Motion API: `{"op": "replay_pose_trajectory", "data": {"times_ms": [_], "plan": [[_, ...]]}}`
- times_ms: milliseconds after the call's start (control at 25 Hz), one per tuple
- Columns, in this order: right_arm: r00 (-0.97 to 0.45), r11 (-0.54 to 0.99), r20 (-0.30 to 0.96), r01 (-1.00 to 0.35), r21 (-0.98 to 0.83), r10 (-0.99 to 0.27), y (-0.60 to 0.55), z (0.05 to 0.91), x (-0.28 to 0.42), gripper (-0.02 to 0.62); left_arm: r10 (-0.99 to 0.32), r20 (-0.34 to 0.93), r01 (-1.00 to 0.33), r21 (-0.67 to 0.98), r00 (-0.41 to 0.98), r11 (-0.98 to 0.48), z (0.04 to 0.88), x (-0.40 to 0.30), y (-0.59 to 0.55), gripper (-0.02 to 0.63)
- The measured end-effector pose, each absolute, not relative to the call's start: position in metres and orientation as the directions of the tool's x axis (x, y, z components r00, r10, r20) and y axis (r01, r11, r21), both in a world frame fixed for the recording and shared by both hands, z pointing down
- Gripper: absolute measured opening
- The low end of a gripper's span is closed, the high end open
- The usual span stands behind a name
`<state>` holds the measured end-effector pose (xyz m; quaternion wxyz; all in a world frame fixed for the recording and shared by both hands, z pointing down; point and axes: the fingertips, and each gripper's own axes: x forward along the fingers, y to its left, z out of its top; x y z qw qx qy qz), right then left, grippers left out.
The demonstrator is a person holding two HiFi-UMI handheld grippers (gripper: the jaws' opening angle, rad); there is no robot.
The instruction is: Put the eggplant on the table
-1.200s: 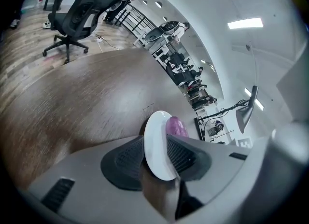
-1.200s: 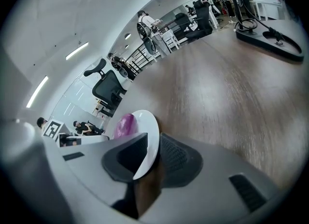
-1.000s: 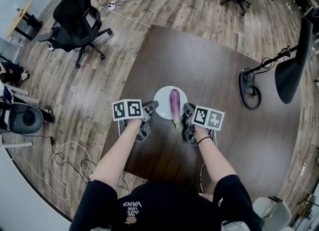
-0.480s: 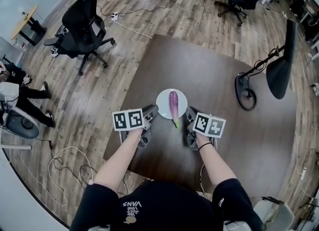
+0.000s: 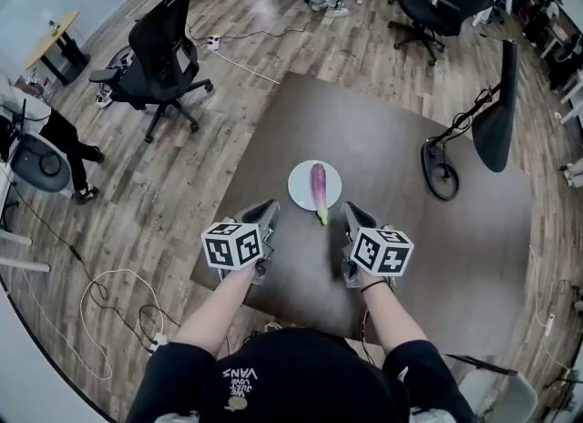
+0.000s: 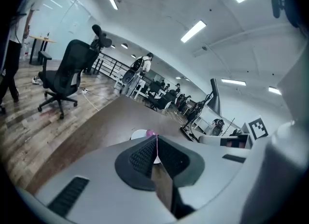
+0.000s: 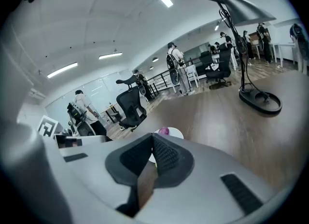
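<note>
- Black office chair stands on the wood floor, well off the left edge of the table. It plays no part in the job.
- Left tongs hover over the table just short of the plate, nose pointing toward it. Their pads are closing and have all but met, with nothing between them. Its marker cube shows only black-and-white squares, no letters.
- Print on the person's black shirt reads "VANS" upside down; the smaller words beside it are too small to be sure of.
- White plate sits near the table's middle, within easy reach of both hands.
- Purple eggplant lies lengthwise on that plate, its green stem end poking over the near rim. It has not yet been put on the table, and neither pair of tongs touches it.
- Right tongs mirror the left ones on the plate's other side, pads together and empty. Flanking the plate like this looks like a ready stance; one pair would have to part before it could take the eggplant.
- Dark lamp stand rests its ring base on the table's right part, well apart from the plate.
</note>
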<state>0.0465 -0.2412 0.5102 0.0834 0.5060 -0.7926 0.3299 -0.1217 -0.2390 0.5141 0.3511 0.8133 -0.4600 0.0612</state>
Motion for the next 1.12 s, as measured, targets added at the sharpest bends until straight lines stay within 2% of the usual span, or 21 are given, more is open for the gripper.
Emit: {"op": "replay_pose_trajectory", "data": {"times_ms": [240,440,1120], "plan": [[-0.463,0.348,0.387,-0.877,-0.332,-0.798,-0.194,0.476,0.032,0.018,-0.755,0.365,-0.826,0.389,0.544,-0.407,0.486,-0.133,-0.192,0.011],[-0.464,0.364,0.362,-0.878,-0.312,-0.809,-0.149,0.465,0.027,0.018,-0.781,0.335,-0.845,0.308,0.527,-0.437,0.470,-0.141,-0.150,0.011],[-0.442,0.368,0.323,-0.891,-0.265,-0.837,-0.045,0.461,0.009,0.018,-0.788,0.284,-0.835,0.247,0.547,-0.491,0.464,-0.151,-0.042,0.011]]}}
